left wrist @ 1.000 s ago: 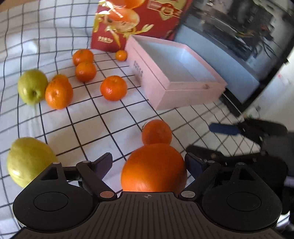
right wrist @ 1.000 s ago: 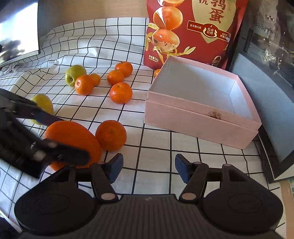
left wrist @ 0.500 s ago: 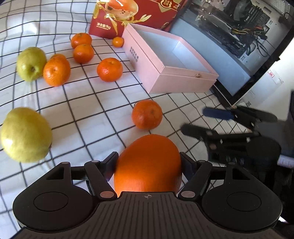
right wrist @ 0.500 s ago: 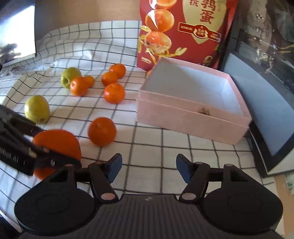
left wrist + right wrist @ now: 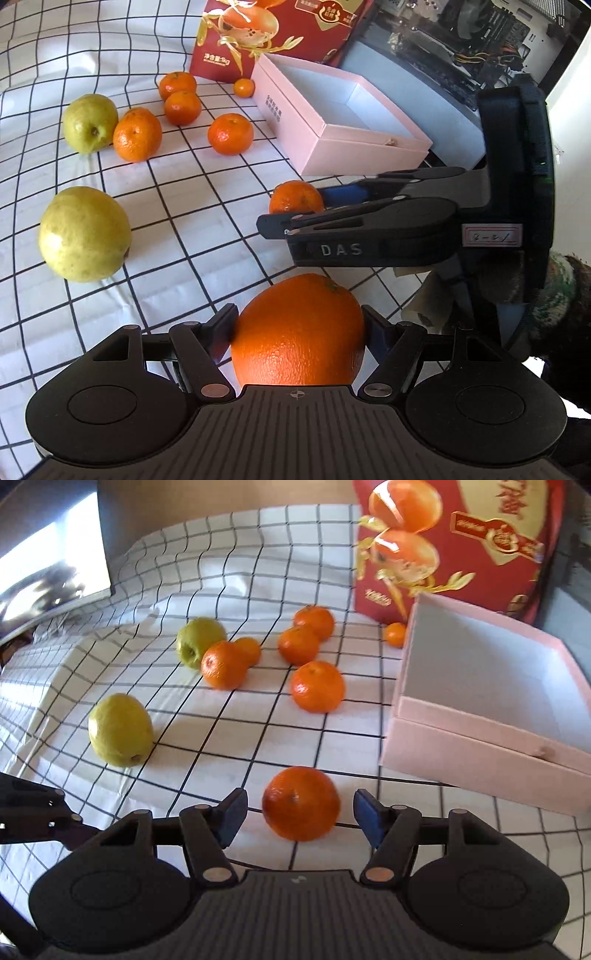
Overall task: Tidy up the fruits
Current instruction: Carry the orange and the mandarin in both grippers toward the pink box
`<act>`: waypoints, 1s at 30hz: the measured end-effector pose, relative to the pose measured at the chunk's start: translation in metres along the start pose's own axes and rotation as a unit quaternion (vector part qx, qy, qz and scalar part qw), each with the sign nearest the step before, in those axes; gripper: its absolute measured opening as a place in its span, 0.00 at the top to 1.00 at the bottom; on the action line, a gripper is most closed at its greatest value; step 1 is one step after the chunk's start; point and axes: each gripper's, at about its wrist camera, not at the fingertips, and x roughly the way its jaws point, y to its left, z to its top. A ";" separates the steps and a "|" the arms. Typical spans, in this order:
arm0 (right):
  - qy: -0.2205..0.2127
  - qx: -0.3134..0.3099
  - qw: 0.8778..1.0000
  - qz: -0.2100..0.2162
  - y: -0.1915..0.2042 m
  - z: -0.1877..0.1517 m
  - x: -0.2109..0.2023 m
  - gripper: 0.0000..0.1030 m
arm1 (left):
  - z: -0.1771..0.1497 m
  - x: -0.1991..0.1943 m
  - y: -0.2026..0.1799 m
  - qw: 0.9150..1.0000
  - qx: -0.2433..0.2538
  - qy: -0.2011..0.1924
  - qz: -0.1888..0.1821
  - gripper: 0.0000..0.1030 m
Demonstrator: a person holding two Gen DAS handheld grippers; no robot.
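My left gripper [image 5: 300, 325] is shut on a large orange [image 5: 297, 334] and holds it above the checked cloth. My right gripper [image 5: 300, 810] is open, with a tangerine [image 5: 301, 803] on the cloth between its fingers; no contact shows. In the left wrist view the right gripper [image 5: 291, 214] reaches in from the right beside that tangerine [image 5: 295, 197]. The empty pink box [image 5: 491, 701] stands to the right; it also shows in the left wrist view [image 5: 340, 122].
Two yellow-green fruits [image 5: 120, 729] [image 5: 199, 640] and several tangerines [image 5: 317, 686] lie scattered on the cloth [image 5: 221, 738]. A red snack bag [image 5: 454, 542] stands behind the box. A monitor [image 5: 51, 554] is at the far left, a computer case [image 5: 461, 33] beyond the box.
My left gripper has closed on the large orange and lifted it. My right gripper has moved left and forward, and the tangerine now sits between its open fingers.
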 end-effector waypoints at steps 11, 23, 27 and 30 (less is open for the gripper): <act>0.013 -0.003 0.999 -0.036 -0.014 -0.015 -0.017 0.56 | 0.005 0.010 -0.004 1.000 0.026 0.001 -0.002 0.26; 0.019 0.034 0.994 -0.098 -0.048 -0.044 -0.046 0.56 | 0.007 0.031 -0.016 0.994 0.108 0.026 -0.009 0.25; 0.018 0.037 0.994 -0.103 -0.050 -0.047 -0.049 0.56 | 0.010 0.033 -0.018 0.993 0.111 0.028 -0.006 0.25; 0.018 0.035 0.993 -0.110 -0.050 -0.048 -0.051 0.56 | 0.008 0.033 -0.021 0.993 0.120 0.022 0.000 0.26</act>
